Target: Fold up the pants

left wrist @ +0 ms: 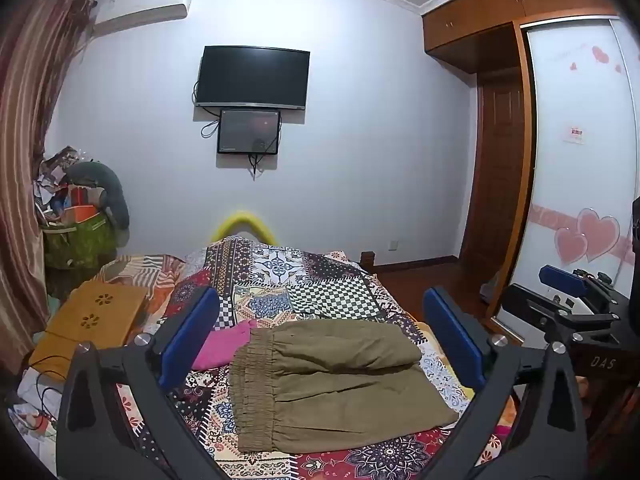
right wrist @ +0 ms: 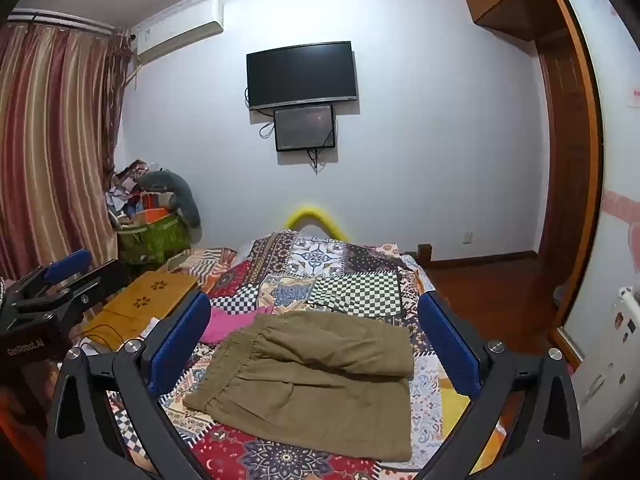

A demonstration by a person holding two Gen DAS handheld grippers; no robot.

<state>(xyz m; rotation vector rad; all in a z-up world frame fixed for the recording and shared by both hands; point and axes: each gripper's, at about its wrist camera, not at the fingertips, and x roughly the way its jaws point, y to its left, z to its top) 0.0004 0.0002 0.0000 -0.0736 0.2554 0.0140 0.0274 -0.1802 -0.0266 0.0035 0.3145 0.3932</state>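
Olive-brown pants lie folded in layers on the patchwork bedspread, elastic waistband to the left. They also show in the right wrist view. My left gripper is open and empty, held above and in front of the pants. My right gripper is open and empty too, held above the pants. The right gripper shows at the right edge of the left wrist view. The left gripper shows at the left edge of the right wrist view.
A pink garment lies left of the pants. A wooden lap desk sits at the bed's left. A pile of bags stands by the curtain. A wardrobe and wooden floor are on the right.
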